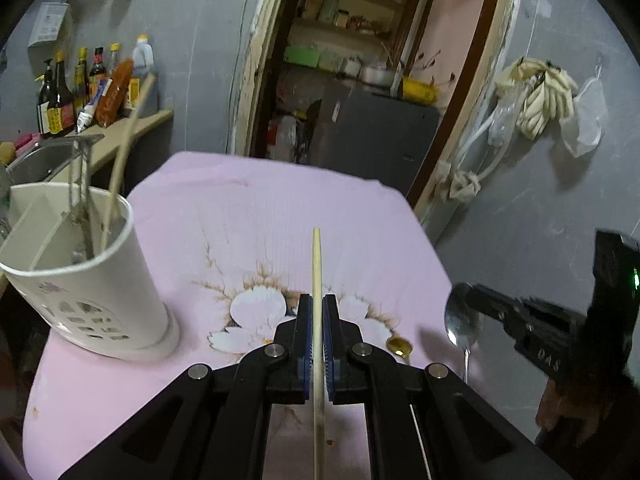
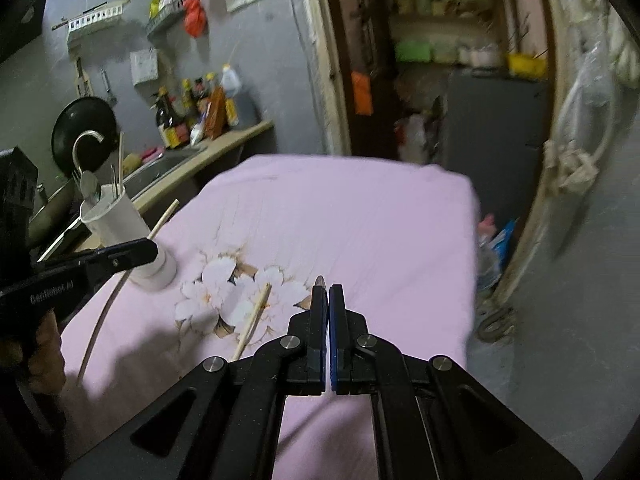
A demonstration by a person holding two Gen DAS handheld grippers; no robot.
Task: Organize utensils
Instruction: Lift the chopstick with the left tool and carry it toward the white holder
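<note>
My left gripper [image 1: 317, 306] is shut on a wooden chopstick [image 1: 316, 264] that points forward above the pink cloth. A white utensil holder [image 1: 86, 280] stands to its left with a chopstick [image 1: 128, 148] and metal utensils inside. My right gripper [image 2: 328, 296] is shut on a metal spoon [image 1: 463, 322]; in the left wrist view the spoon's bowl sticks up and its handle hangs down. In the right wrist view only the spoon's edge [image 2: 320, 280] shows between the jaws. Another chopstick [image 2: 253, 322] lies on the flower print. The holder also shows in the right wrist view [image 2: 120, 224].
A small gold spoon [image 1: 399, 347] lies on the pink cloth [image 1: 260, 208] near the right side. A sink [image 1: 36, 160] and a counter with sauce bottles [image 1: 80, 88] lie behind the holder. An open doorway [image 1: 352, 80] is at the back.
</note>
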